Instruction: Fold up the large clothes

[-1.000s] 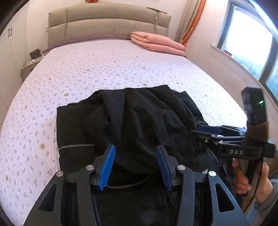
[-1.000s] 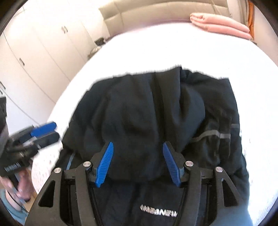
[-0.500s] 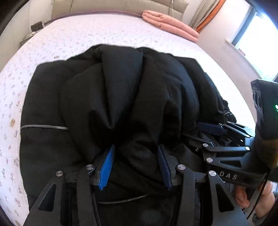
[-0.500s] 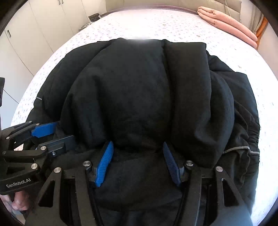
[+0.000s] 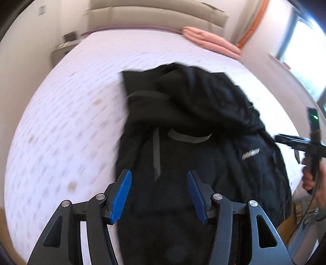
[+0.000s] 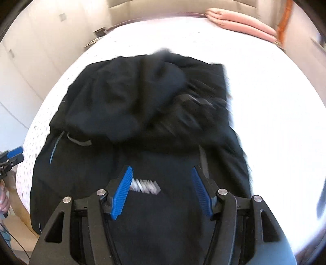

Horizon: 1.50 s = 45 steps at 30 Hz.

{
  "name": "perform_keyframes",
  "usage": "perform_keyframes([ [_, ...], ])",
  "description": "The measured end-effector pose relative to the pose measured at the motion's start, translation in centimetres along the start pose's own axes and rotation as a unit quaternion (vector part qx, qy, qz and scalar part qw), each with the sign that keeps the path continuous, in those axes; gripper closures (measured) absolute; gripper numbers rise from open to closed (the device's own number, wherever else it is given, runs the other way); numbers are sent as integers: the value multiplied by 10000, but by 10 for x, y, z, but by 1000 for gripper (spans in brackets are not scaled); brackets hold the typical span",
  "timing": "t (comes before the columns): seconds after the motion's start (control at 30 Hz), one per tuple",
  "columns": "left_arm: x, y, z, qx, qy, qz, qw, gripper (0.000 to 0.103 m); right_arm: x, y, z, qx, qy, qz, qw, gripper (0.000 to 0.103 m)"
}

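Note:
A large black jacket lies on the bed, its hood end bunched over the body, with a grey hanging loop and a white chest logo showing. My left gripper hovers over the jacket's near end. Its jaws are opening and the fabric lies below them, with neither pad pressing on it. My right gripper stands open above the logo on the jacket, holding nothing. Each gripper also shows at the edge of the other's view: the right gripper and the left gripper. Both views are motion-blurred.
A folded pink blanket lies at the bed's far right by the beige headboard. A nightstand stands at the far left, white wardrobes beyond it, and a window on the right wall.
Both grippers pushed in close over the jacket's hood, then pulled back toward the near bed edge. The bunched fabric now lies farther up the jacket, baring the loop and logo. The left jaws stand wider.

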<state>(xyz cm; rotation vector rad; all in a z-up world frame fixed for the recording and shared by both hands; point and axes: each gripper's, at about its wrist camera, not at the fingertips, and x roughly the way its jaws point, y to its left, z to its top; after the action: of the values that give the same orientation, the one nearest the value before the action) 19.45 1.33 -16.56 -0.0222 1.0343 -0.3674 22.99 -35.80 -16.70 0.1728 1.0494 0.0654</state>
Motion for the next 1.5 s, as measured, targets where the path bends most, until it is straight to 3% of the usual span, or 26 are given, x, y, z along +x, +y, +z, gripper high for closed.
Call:
perform_keyframes([
  [0.13, -18, 42, -48, -615, 133, 32, 9980, 44, -30, -41, -45, 482, 102, -172, 9986, 39],
  [0.37, -39, 67, -100, -1026, 286, -52, 9943, 44, -61, -100, -134, 1234, 311, -319, 9914, 39],
  [0.6, -21, 73, -121, -1280, 472, -154, 9905, 44, -46, -138, -190, 1783, 561, -54, 9824, 39],
  [0.7, -7, 82, -130, -1648, 515, -357, 9843, 44, -34, -153, -209, 2117, 640, 317, 9747, 39],
  [0.8, 6, 90, -141, -1976, 630, -615, 9763, 44, -26, -159, -223, 2401, 602, 768, 9658, 38],
  [0.93, 20, 91, -154, -2031, 804, -748, 9730, 44, -25, -152, -233, 2338, 575, 1060, 9648, 37],
  [1.0, 18, 90, -156, -1991, 756, -800, 9738, 44, -22, -144, -235, 2199, 625, 1092, 9674, 44],
  [1.2, 20, 72, -170, -1959, 1061, -1579, 9620, 44, -22, -130, -241, 2034, 646, 1243, 9690, 44],
  [1.3, 21, 58, -181, -1816, 1125, -1617, 9635, 44, -25, -129, -244, 1846, 758, 1199, 9725, 44],
  [1.5, 23, 61, -194, -2284, 957, -1822, 9516, 44, -16, -119, -245, 1801, 860, 1058, 9742, 42],
])
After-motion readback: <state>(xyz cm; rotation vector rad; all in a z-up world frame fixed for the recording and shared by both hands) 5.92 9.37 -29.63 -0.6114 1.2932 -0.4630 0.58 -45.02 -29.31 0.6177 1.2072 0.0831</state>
